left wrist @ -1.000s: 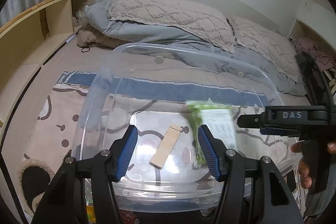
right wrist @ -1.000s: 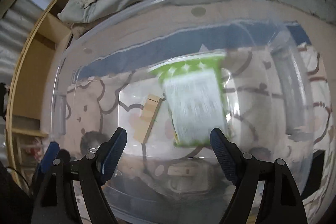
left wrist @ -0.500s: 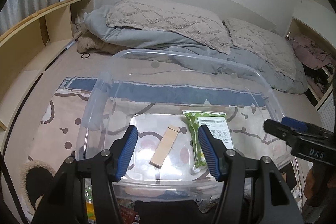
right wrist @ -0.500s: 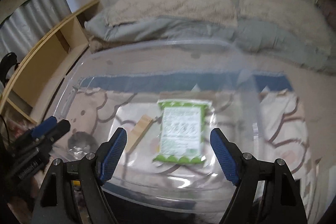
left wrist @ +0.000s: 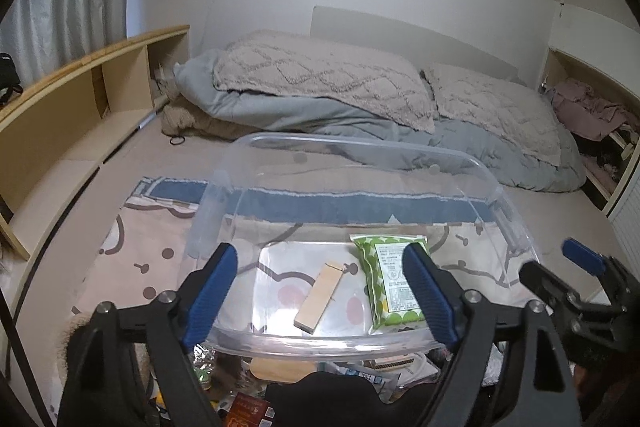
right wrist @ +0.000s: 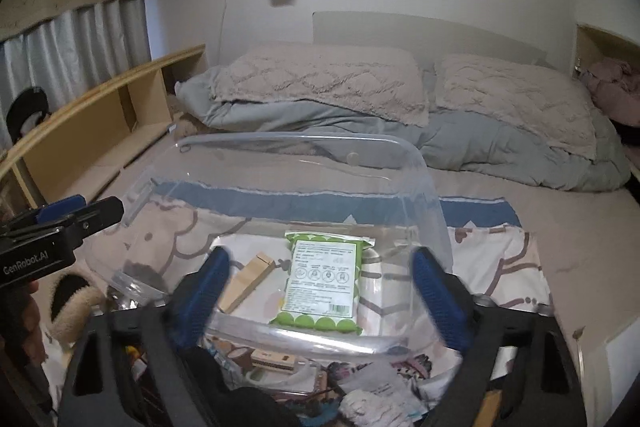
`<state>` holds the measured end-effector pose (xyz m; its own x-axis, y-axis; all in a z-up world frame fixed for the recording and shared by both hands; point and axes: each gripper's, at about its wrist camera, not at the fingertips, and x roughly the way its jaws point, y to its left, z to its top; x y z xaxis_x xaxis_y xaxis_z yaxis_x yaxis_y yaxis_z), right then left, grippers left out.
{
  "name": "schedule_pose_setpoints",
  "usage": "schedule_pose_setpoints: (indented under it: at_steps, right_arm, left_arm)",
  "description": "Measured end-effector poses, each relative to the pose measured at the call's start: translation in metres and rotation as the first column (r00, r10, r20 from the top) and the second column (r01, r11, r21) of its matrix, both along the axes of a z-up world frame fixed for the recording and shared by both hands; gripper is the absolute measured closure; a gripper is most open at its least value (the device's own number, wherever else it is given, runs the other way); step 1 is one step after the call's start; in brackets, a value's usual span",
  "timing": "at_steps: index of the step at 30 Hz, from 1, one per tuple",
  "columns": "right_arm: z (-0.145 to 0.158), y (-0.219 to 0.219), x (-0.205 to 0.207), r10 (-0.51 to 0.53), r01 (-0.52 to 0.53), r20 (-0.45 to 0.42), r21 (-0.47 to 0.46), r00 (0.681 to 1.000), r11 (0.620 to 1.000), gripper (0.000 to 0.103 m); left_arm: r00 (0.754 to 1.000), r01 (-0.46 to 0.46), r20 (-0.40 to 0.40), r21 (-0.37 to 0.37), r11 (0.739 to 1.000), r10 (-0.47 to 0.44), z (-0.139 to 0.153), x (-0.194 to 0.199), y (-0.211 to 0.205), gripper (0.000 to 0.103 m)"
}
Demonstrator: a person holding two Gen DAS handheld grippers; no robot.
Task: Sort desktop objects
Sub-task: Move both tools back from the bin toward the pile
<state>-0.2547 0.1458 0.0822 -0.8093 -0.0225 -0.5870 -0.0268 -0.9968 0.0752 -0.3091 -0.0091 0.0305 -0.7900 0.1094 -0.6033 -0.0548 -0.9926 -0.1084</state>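
A clear plastic bin (left wrist: 360, 163) sits on a patterned blanket (left wrist: 120, 239) spread over a bed, with grey bedding (left wrist: 320, 99) heaped behind it. Going left to right, the left tongs (left wrist: 320, 291) hover at the bin's near rim, blue-padded fingers spread wide and gripping nothing. Seen between those fingers, a small wooden block (left wrist: 319, 300) lies flat on the bin floor. Just to its right a green snack packet (left wrist: 394, 283) lies flat too, label up, partly behind the right-hand finger. Farther right, the right tongs (right wrist: 320, 291) are also spread wide and empty, hovering at the same near rim; in their view the packet lies between the fingers and the block sits beside the left finger. Loose clutter (right wrist: 360, 387) lies below the bin's near edge.
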Motion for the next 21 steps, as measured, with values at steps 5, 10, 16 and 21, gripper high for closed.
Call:
schedule_pose_setpoints:
  at_steps: [5, 10, 16, 21]
  right_arm:
    - [0.001, 0.005, 0.014, -0.045, 0.043, -0.041, -0.044, 0.998, 0.998, 0.0]
    - [0.001, 0.008, 0.028, -0.073, 0.072, -0.062, -0.018, 0.995, 0.997, 0.0]
    - [0.007, 0.012, 0.046, -0.078, 0.076, -0.125, -0.021, 0.989, 0.997, 0.0]
    - [0.013, 0.012, 0.059, -0.074, 0.07, -0.157, -0.031, 0.985, 0.997, 0.0]
  left_arm:
    - [0.999, 0.0, -0.044, -0.003, 1.0, 0.0, 0.002, 0.011, -0.003, 0.011]
    - [0.997, 0.004, -0.072, -0.029, 1.0, -0.006, 0.0, 0.022, 0.0, 0.006]
    - [0.994, 0.014, -0.108, -0.072, 0.997, -0.021, 0.005, 0.039, 0.009, 0.0]
    - [0.99, 0.022, -0.137, -0.103, 0.994, -0.036, 0.009, 0.056, 0.015, 0.0]
